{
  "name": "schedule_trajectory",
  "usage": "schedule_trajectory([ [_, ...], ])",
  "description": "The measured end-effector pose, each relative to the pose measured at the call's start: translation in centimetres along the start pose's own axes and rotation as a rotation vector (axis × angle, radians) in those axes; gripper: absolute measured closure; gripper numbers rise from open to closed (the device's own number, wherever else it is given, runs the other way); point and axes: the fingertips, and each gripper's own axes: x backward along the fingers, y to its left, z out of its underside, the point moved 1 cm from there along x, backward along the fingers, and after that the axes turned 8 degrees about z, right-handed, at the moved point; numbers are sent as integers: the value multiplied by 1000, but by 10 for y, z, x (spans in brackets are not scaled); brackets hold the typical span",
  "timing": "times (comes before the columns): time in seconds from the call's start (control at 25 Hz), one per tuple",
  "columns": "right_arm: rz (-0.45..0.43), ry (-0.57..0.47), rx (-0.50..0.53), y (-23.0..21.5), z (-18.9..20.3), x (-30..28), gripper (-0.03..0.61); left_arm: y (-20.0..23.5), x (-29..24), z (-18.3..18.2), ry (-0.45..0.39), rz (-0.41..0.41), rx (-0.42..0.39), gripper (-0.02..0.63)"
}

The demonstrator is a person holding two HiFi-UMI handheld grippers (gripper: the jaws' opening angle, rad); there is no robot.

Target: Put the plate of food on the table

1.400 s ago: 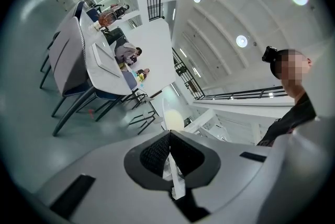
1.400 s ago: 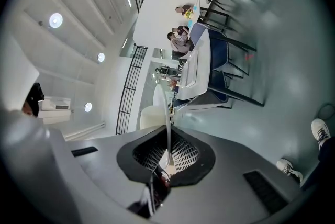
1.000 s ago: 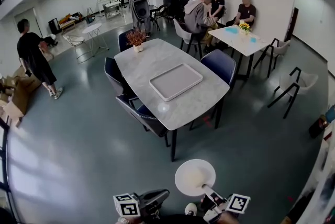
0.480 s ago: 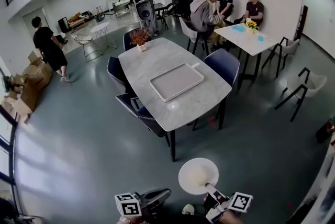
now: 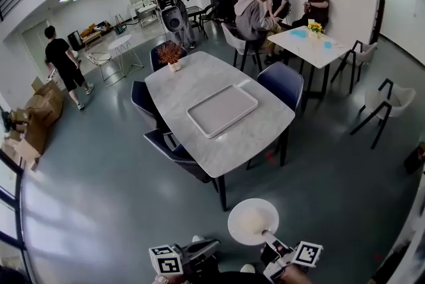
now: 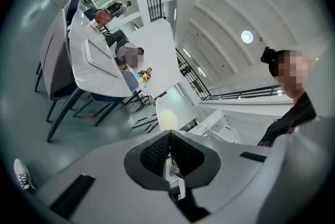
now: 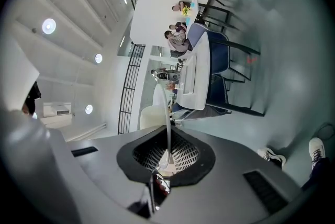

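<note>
plate of food: we've got the plate of food (image 5: 251, 220) hanging over the floor right in front of us, well apart from the counter (image 5: 192, 77) it's meant for. The food is a pale heap and we can't tell what it is.
right gripper: the right gripper (image 5: 265, 235) is clamped on the near rim only, so the plate sticks out ahead of it like a paddle.
left gripper: the left gripper (image 5: 211, 247) has its jaws pressed together on nothing. It's beside the plate and not touching it.
worry, grip: we reckon that one-edge pinch is the weak spot. Any jolt could swing the plate in the pads, and the food would slide off the far side.
worry, chairs: the dark blue chairs (image 5: 174, 151) sit tucked in at the counter's near corner. If we come in low, the plate's front edge could clip a chair back.
worry, tray: the tray (image 5: 222, 110) takes up the middle of the counter. If the plate lands half on its raised edge, it'll probably rock.
worry, landing: if we let go before the plate sits flat on the counter, it drops.
</note>
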Motion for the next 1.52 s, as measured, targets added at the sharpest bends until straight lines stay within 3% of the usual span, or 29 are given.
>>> schedule_trajectory([
  [0.52, 32, -149, -23, 43, -9, -136, 560, 82, 44, -132, 84, 105, -10, 609],
  [0.8, 55, -210, 2, 60, -14, -207, 560, 117, 89, -185, 85, 123, -16, 609],
  [1.24, 87, -207, 66, 83, -64, -286, 560, 157, 112, -227, 32, 108, 17, 609],
  [1.52, 131, -139, 81, 68, -131, -346, 560, 182, 105, -266, -117, 17, -11, 609],
])
